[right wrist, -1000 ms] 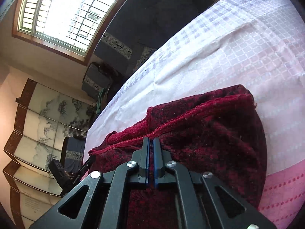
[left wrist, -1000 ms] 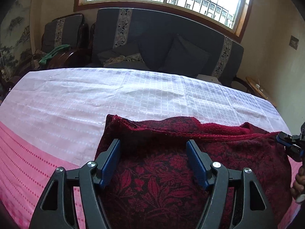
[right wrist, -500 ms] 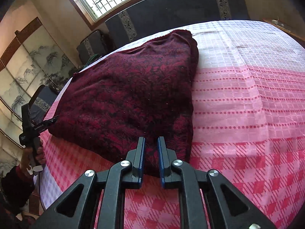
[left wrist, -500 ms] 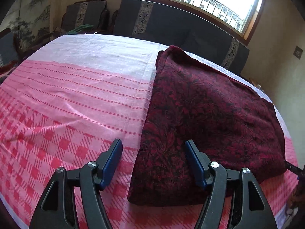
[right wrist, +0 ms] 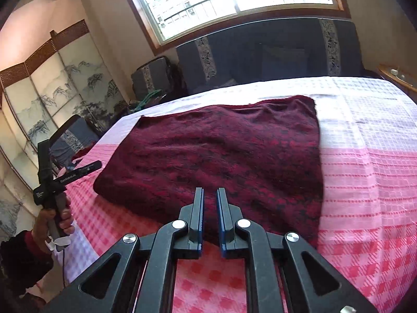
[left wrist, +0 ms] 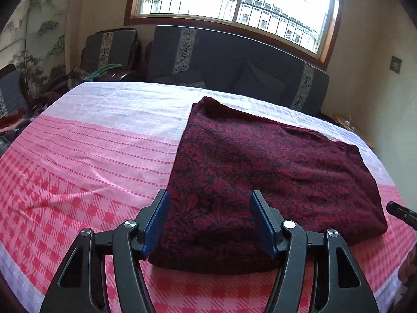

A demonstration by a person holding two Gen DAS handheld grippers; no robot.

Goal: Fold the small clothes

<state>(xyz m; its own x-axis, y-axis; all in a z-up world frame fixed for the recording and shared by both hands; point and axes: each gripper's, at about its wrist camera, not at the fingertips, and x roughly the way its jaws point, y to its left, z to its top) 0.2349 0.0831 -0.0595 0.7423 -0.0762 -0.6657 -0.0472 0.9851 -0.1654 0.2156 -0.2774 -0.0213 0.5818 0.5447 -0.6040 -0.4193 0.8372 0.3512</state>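
in the left wrist view, the left tool point(left wrist: 209, 221) is seen spread wide and empty, its blue pads hovering over the near left corner of the dark red garment point(left wrist: 263, 182), which lies folded into a thick rectangle on the pink checked cloth point(left wrist: 86, 161) covering the surface. the weave is shown as a plush knit with a leaf pattern, soft and bulky, with a rounded fold along the near edge. in the right wrist view, the right tool point(right wrist: 209, 215) is seen with a narrow gap between its pads and nothing held, poised just above the near edge of the garment point(right wrist: 221, 154). the fold appears finished for now; if another is wanted, both near corners should probably be pinched through all layers and lifted evenly, since thick fabric like this is likely to slip or bunch. the cloth is lightly wrinkled.
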